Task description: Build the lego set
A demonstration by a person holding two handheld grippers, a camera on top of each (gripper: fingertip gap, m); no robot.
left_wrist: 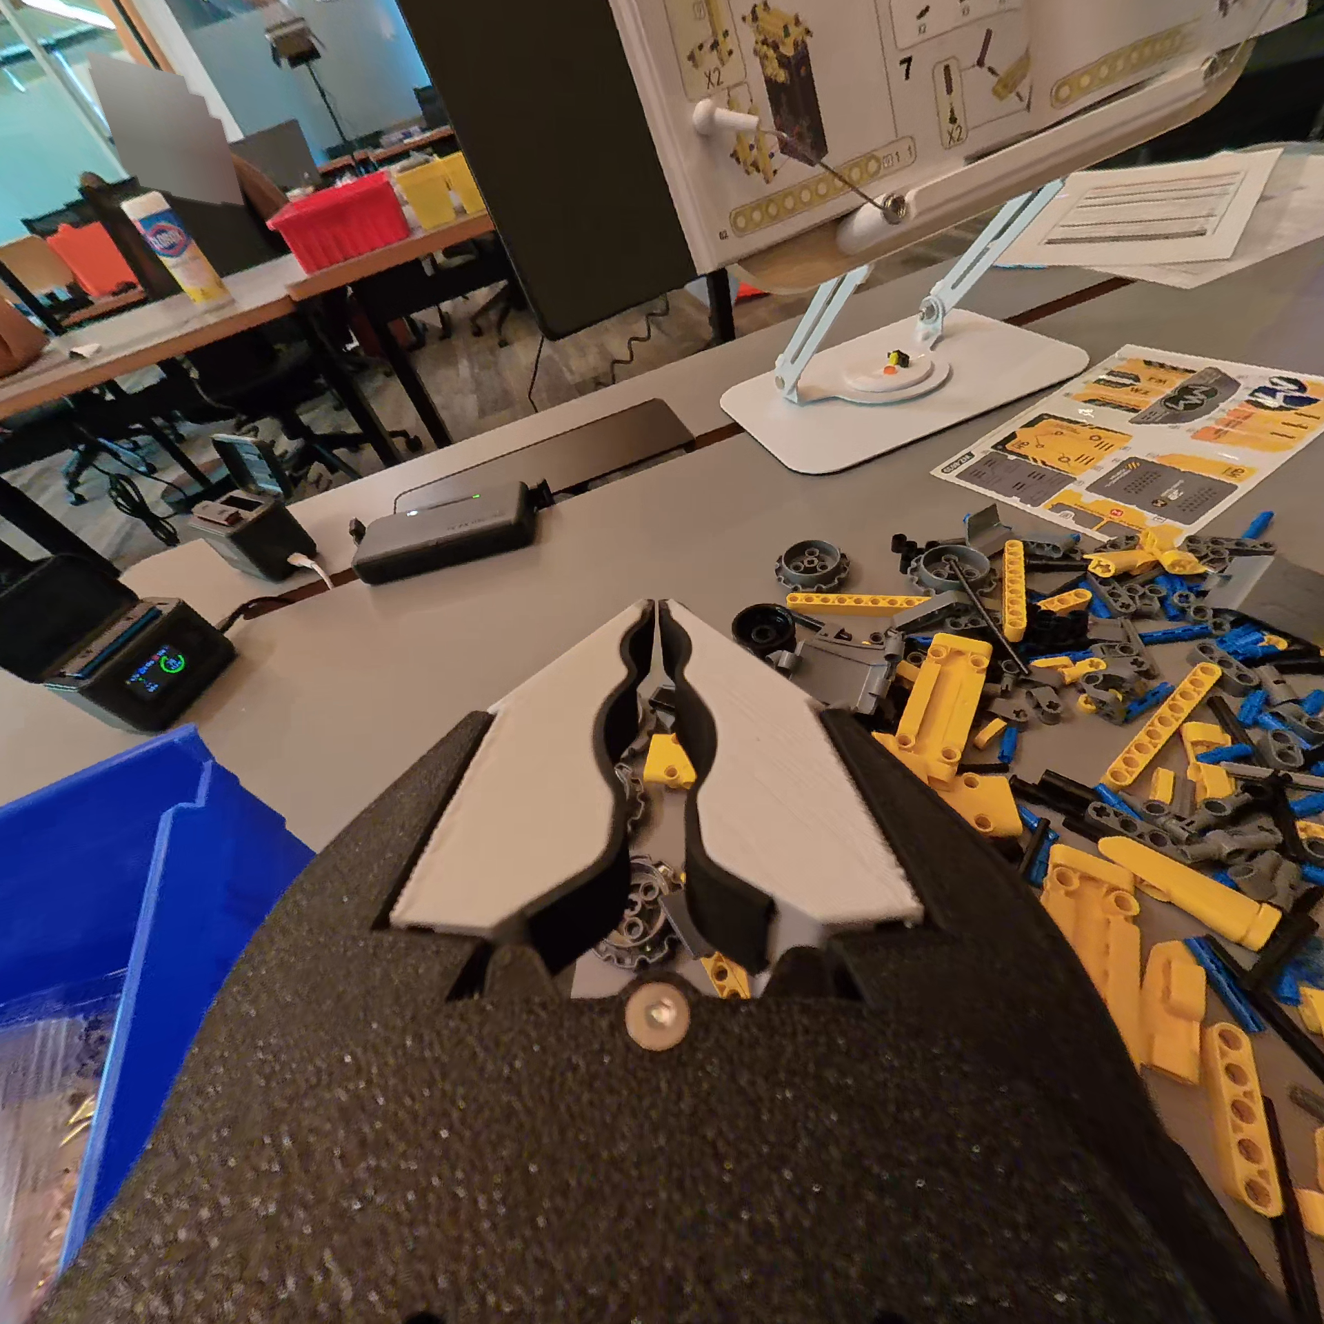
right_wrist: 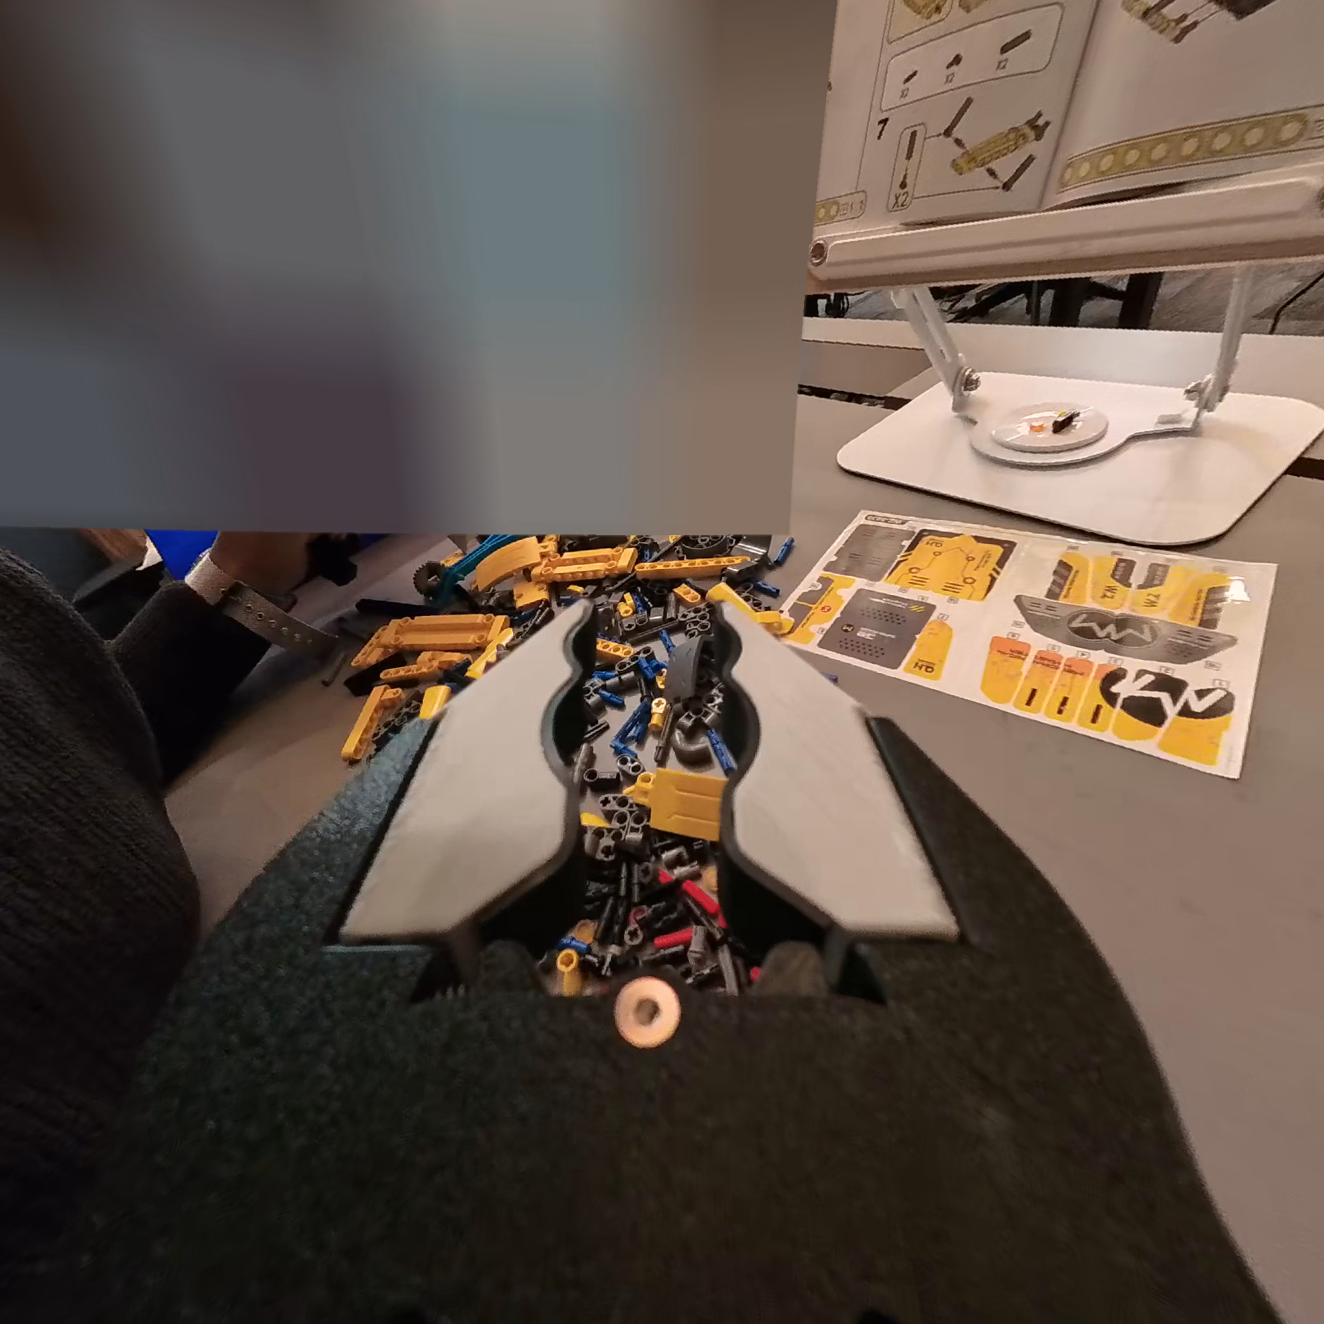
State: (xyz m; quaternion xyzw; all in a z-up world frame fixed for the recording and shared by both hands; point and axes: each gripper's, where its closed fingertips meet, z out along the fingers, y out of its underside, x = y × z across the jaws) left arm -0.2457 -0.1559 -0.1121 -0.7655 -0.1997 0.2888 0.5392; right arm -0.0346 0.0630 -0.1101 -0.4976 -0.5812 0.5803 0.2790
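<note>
A pile of yellow, blue, grey and black building pieces [left_wrist: 1075, 716] lies on the grey table [left_wrist: 430, 680]. My left gripper [left_wrist: 655, 609] is shut, its tips touching with nothing seen between them, at the pile's left edge. A yellow piece [left_wrist: 668, 763] and a grey gear [left_wrist: 641, 924] show below through the gap between its fingers. My right gripper [right_wrist: 655, 616] is open and empty above the pile [right_wrist: 501, 595]. A yellow panel piece [right_wrist: 684, 799] and small red pins [right_wrist: 691, 895] lie between its fingers.
A sticker sheet [left_wrist: 1146, 444] [right_wrist: 1039, 645] lies right of the pile. An instruction booklet [left_wrist: 860, 107] rests on a white stand [left_wrist: 931, 387] [right_wrist: 1075, 458] behind. A blue bin [left_wrist: 143, 860] sits at the left, near black chargers [left_wrist: 136, 666]. A person's dark sleeve [right_wrist: 72, 788] and strapped wrist [right_wrist: 251, 595] are left.
</note>
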